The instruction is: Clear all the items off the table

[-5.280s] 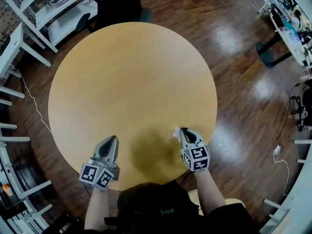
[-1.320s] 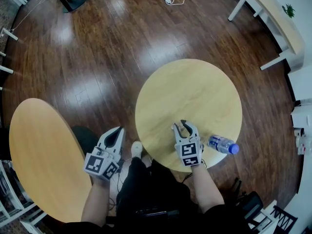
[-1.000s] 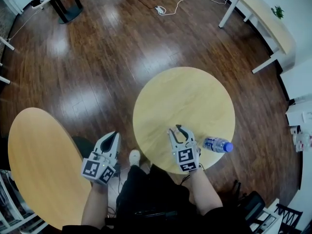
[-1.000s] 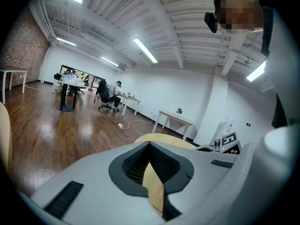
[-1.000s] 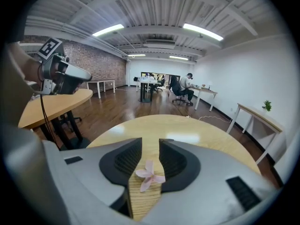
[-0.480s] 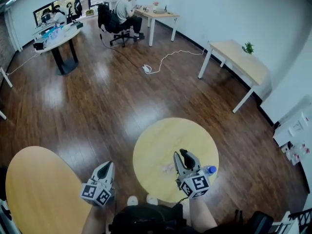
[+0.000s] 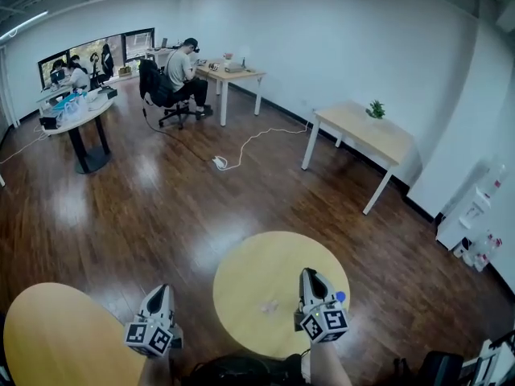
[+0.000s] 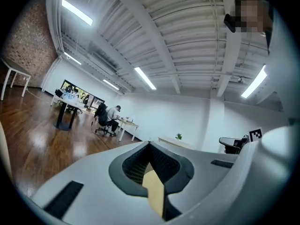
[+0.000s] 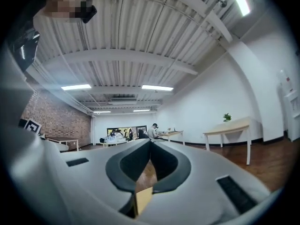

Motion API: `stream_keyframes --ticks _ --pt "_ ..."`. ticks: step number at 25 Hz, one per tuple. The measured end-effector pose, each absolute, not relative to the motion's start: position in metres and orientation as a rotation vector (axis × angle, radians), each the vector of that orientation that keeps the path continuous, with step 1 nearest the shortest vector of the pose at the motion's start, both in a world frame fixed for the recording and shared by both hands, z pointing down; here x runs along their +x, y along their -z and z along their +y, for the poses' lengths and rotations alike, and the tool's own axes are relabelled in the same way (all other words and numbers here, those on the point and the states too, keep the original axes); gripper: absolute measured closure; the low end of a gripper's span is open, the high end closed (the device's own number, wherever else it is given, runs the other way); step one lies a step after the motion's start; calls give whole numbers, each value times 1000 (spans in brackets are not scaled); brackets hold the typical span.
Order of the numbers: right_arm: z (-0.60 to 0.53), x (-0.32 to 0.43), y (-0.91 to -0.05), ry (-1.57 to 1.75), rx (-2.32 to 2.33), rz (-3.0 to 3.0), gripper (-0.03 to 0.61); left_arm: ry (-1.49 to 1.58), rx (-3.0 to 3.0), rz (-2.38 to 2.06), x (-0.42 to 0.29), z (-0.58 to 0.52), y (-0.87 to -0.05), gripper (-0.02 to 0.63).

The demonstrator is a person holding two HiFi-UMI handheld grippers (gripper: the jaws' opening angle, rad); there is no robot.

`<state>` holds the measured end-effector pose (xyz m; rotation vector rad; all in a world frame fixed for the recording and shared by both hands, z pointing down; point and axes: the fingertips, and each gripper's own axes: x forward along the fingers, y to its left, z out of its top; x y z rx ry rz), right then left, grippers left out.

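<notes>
In the head view the small round table (image 7: pixel 256 270) stands below me. On it lie a small pale wrapper (image 7: pixel 269 305) and a water bottle, of which only the blue cap (image 7: pixel 340 297) shows beside my right gripper (image 7: pixel 309 273). That gripper is held level above the table's right part. Its jaws have just closed and nothing is between them, as the right gripper (image 9: pixel 150 142) view shows. My left gripper (image 7: pixel 163 289) hovers over the floor left of the table, level, and the left gripper (image 8: pixel 150 144) view shows its tips meeting on nothing.
A larger round table (image 7: pixel 56 328) lies at the lower left. Farther off stand a rectangular table with a plant (image 7: pixel 366 131), a desk with a seated person (image 7: pixel 179 69), a round table with people (image 7: pixel 74 107), and a white cable (image 7: pixel 241 145) on the wood floor.
The head view has swung up from the tables to the whole room. Both grippers have risen and now point level. The right gripper's jaws, apart half a second ago, have come together.
</notes>
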<state>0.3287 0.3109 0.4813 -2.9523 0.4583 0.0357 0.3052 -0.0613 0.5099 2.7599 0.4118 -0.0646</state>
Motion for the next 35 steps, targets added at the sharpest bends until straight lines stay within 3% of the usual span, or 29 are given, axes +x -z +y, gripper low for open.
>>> stream_keyframes --ticks 35 --pt "271 362 -486 29 -2918 720 577 125 2771 229 286 -96 -502 614"
